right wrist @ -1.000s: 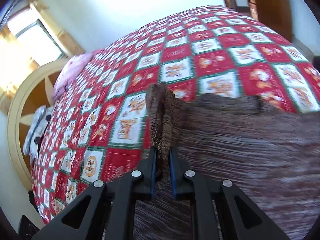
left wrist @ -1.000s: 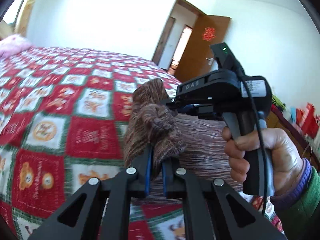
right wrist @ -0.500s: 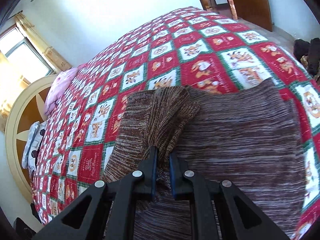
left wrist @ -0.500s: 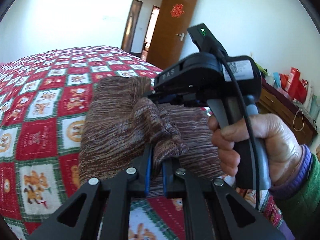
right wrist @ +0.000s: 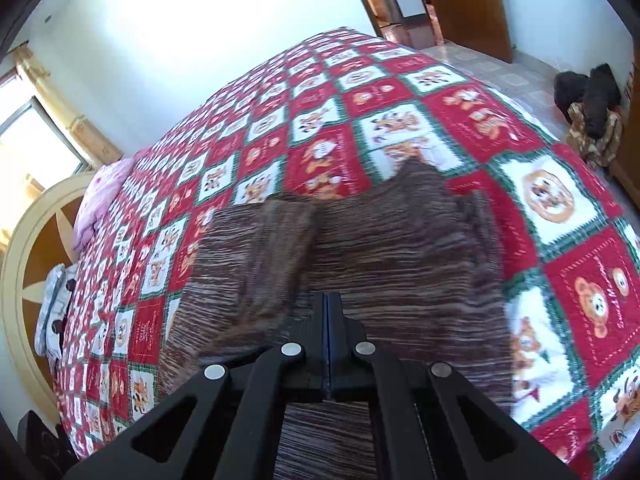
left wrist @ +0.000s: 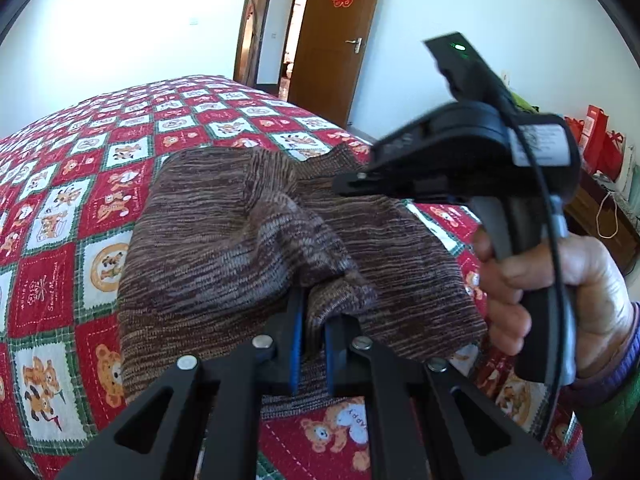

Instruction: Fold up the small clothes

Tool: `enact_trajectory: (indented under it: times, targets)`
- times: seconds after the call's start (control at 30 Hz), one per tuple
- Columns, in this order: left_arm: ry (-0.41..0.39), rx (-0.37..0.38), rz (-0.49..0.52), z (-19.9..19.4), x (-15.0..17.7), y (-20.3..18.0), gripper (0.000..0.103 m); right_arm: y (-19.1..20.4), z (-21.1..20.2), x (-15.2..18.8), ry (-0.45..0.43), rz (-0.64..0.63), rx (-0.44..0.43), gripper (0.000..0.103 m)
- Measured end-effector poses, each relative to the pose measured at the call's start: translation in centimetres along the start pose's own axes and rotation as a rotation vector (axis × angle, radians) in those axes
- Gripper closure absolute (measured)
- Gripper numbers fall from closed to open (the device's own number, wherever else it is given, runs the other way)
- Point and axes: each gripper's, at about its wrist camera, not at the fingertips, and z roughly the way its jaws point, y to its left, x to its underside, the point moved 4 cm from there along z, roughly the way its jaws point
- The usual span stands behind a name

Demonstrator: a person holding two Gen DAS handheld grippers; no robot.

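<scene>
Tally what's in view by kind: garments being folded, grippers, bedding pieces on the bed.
Brown knit sweater: 1
Grippers: 2, the left gripper shut on the sweater, the right gripper shut with nothing between its pads
Bedding: 2, the red patchwork quilt and a pink pillow
Total: 5

The sweater [left wrist: 240, 240] is coarse ribbed knit on a quilted cotton bedspread [left wrist: 72, 184]; beyond it, a glossy wooden door [left wrist: 340, 40].

You work over a bed [right wrist: 400, 92] under a red, white and green bear-print quilt [left wrist: 60, 208]. On it: brown knit garment [right wrist: 400, 248], spread; pink pillow [right wrist: 100, 196] by the headboard [right wrist: 36, 248].
</scene>
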Motion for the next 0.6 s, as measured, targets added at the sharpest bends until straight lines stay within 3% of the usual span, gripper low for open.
enact_trajectory:
  times: [0.2,0.47,0.5,0.53,0.57,0.6]
  targets:
    - [0.009,-0.016,0.002,0.3,0.1,-0.2,0.094,-0.2,-1.2,0.3,-0.041,0.026,-0.049,0.103]
    - [0.009,0.003,-0.043,0.0,0.3,0.6,0.094,0.5,0.1,0.6,0.012,0.049,-0.078,0.098]
    - [0.003,0.012,-0.058,-0.2,0.3,0.9,0.094,0.6,0.3,0.7,0.021,0.054,-0.084,0.094]
    - [-0.008,0.027,-0.084,-0.4,0.4,1.3,0.094,0.6,0.6,0.8,0.030,0.059,-0.087,0.078]
    - [-0.020,0.041,-0.111,-0.7,0.4,1.8,0.094,0.6,0.7,0.8,0.031,0.061,-0.092,0.054]
    - [-0.029,0.047,-0.128,-0.9,0.5,2.1,0.094,0.7,0.7,0.8,0.024,0.062,-0.100,0.044]
